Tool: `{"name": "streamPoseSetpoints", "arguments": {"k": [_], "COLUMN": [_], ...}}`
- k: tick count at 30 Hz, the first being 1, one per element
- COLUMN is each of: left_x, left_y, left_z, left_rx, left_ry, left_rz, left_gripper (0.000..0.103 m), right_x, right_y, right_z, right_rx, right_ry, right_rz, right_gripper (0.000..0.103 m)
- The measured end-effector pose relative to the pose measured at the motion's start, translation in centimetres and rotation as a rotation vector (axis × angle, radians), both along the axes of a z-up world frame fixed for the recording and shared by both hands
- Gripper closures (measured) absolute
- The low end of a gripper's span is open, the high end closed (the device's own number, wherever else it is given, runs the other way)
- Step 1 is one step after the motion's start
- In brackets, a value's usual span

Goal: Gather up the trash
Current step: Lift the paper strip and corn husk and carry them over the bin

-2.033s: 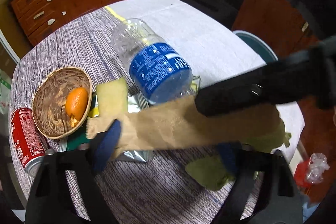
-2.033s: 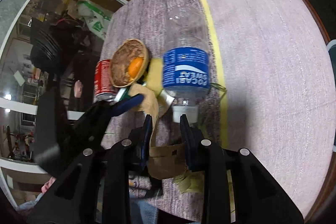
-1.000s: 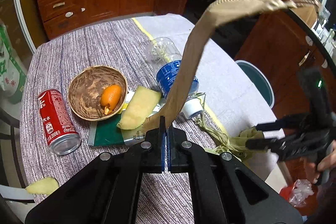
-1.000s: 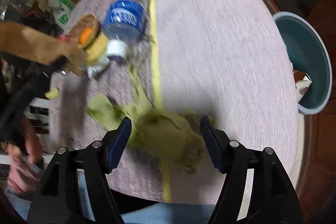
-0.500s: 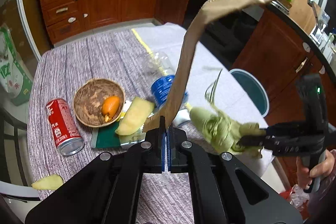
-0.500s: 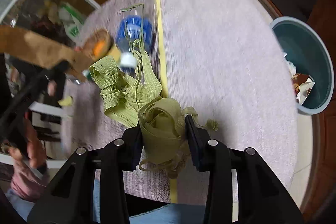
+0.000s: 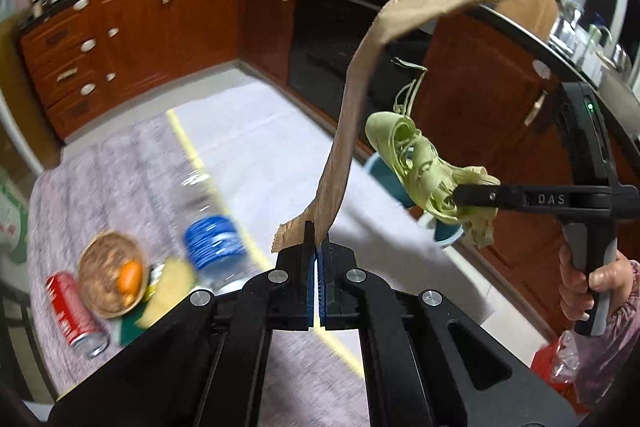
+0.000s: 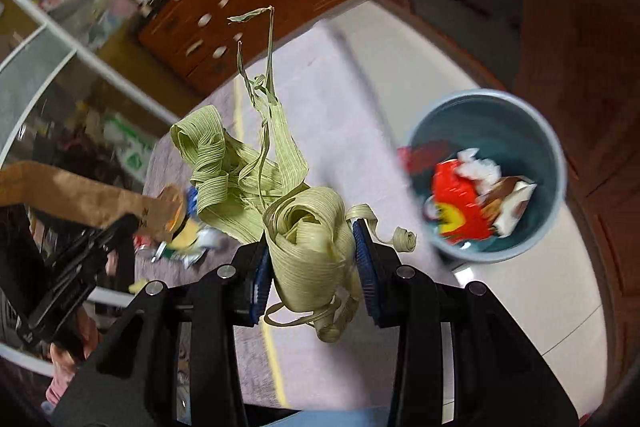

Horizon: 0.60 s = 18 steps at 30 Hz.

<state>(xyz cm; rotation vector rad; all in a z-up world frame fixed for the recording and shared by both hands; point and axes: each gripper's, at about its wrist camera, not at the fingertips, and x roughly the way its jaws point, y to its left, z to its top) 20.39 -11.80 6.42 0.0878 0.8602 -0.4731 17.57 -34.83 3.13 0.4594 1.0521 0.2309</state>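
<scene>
Left gripper (image 7: 318, 259) pinched on paper strip (image 7: 352, 131); right gripper (image 8: 312, 267) clamped on husks (image 8: 296, 223), bin (image 8: 548, 147) at right.

Bottle (image 7: 212, 241), can (image 7: 76, 311) — blurred

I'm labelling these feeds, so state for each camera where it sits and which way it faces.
Left wrist: behind the shut left gripper pinching brown paper, facing table and cabinets; a hand shows.
Right wrist: behind the right gripper clamping green strips, facing down at the bin.
Shared: paper, strips, bin, table, each other's gripper.
</scene>
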Motion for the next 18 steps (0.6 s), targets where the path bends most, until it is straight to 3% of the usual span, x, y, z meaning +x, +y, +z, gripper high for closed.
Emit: {"name": "streamPoseSetpoints", "arguments": {"k": [8,18], "left_x": [1.7,4.9], "left_y": [-7.9,-16.2], "left_z": [-1.2,-4.9], "left_rx": [0.017,0.036], "left_ry": [0.012,0.085], "left_rz": [-0.116,-0.217], "left_gripper": [0.102,0.101], "right_x": [0.1,0.7], "right_y": [-7.2,-13.0], "right_z": [-1.2,-4.4], "right_rx": [-0.007,-0.011], "right_ry": [0.007,0.064], "right_rz": [-0.118,-0.227], "right_gripper": [0.067,0.067]}}
